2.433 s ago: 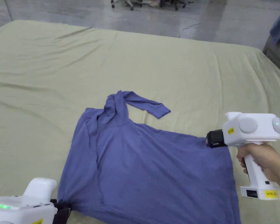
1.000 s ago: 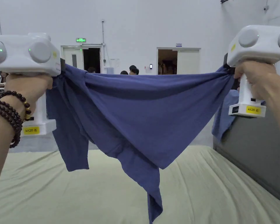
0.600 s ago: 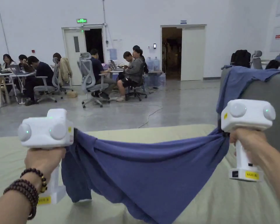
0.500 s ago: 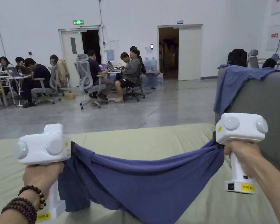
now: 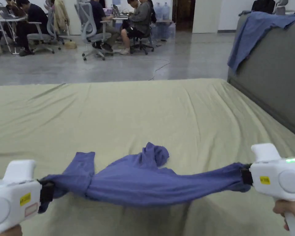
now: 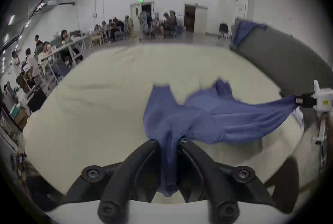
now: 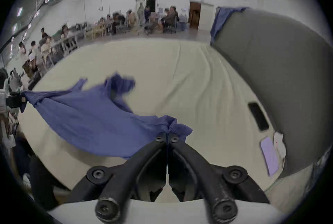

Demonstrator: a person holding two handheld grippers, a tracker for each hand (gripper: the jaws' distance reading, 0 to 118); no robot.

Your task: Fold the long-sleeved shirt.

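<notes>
Fingers [image 6: 153, 145] of your left gripper [image 6: 168, 141] and right gripper [image 7: 166, 138] clamped tight on soft blue long-sleeved shirt [image 5: 137, 184]; light, limp, sags mid-span; keep corner holds.

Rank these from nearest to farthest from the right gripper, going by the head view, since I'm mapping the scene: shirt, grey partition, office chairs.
1. Shirt: clamped in the right gripper, stretching left.
2. Grey partition: right side, beyond the bed.
3. Office chairs: far back on the floor, upper left.

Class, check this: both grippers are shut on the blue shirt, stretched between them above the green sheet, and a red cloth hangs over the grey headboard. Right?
Not quite: the cloth on the headboard is blue, as the head view shows. Both the left gripper and right gripper are shut on the shirt over the sheet.
</notes>
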